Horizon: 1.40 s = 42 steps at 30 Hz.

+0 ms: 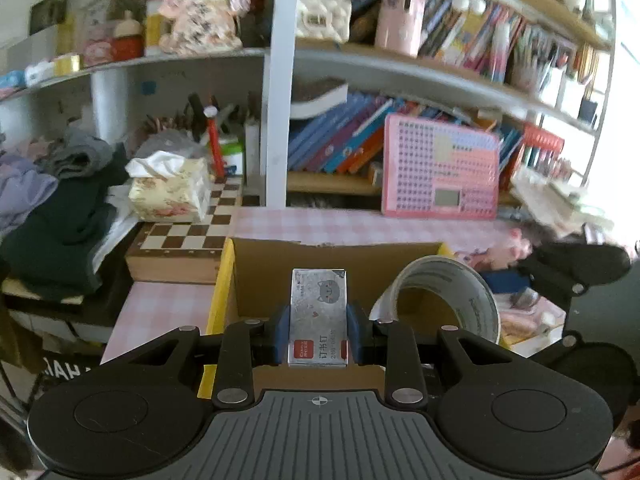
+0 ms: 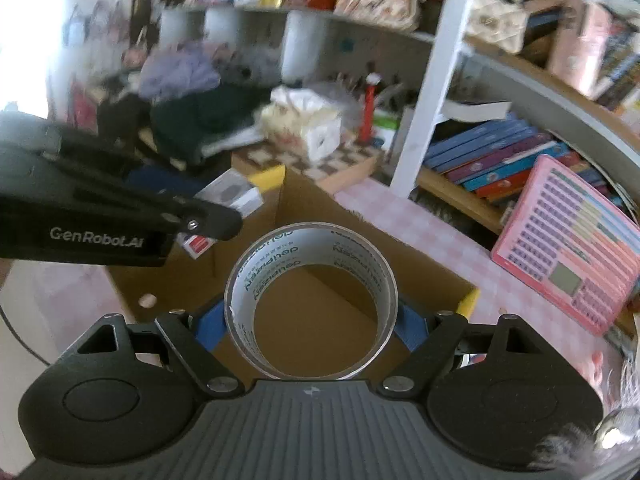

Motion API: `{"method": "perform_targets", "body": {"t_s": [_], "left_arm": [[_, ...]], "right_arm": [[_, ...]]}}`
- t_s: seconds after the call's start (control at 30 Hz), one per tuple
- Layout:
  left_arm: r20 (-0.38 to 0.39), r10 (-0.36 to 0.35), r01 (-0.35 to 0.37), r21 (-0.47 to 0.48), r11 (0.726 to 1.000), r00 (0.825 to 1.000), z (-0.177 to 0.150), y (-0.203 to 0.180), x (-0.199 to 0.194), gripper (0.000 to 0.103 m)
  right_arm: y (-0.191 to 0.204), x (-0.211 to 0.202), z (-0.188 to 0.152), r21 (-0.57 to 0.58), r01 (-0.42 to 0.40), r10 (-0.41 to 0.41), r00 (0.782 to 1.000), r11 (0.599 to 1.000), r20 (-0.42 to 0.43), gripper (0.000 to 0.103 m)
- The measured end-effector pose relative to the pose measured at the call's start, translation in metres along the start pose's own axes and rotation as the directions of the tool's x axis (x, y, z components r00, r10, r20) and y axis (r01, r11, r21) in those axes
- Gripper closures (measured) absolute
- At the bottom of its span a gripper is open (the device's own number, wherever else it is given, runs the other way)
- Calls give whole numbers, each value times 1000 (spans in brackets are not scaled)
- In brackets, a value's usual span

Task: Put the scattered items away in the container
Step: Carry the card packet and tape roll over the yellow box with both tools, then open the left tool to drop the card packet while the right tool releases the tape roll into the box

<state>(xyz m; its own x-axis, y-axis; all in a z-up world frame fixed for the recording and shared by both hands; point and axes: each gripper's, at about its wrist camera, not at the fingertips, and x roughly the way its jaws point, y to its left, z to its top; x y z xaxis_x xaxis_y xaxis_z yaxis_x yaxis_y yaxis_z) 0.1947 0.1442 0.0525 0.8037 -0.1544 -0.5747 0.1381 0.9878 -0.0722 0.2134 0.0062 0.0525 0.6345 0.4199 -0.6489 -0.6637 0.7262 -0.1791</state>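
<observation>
Collision risk first: both grippers crowd above the cardboard box. I see the right gripper clamping the tape roll; released tilted, it may roll off the rim. Left gripper pinches the staple box. Pink checked tablecloth, cluttered bookshelf far side.

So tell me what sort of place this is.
Most likely a child's room or study corner at home: bookshelves packed with colourful books, a desk under a pink checked cloth, a chessboard, and a heap of clothes beside it.
</observation>
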Motion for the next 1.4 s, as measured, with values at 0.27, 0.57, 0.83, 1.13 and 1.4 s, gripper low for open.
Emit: {"method": "perform_targets", "body": {"t_s": [0.27,0.57,0.83,1.13,1.4], "left_arm": [[-146,51,-42,64,997,988,10,3,69,75],[-210,111,-75,173,982,971,19,-6,109,75],[-264,133,-86,182,979,955,19,-4,124,74],[-320,129,-74,178,981,939,16,-8,126,69],[-275,119,-71,180,981,954,17,-7,119,50]], "right_arm": [[-13,68,15,-162,-78,54,988,984,-147,19],[-19,107,24,-262,-137,60,958,955,-281,19],[-24,119,24,-257,-176,85,940,950,-329,19],[-25,120,25,-242,-176,87,937,954,-337,18],[-29,119,25,-224,-154,75,943,962,-325,13]]}}
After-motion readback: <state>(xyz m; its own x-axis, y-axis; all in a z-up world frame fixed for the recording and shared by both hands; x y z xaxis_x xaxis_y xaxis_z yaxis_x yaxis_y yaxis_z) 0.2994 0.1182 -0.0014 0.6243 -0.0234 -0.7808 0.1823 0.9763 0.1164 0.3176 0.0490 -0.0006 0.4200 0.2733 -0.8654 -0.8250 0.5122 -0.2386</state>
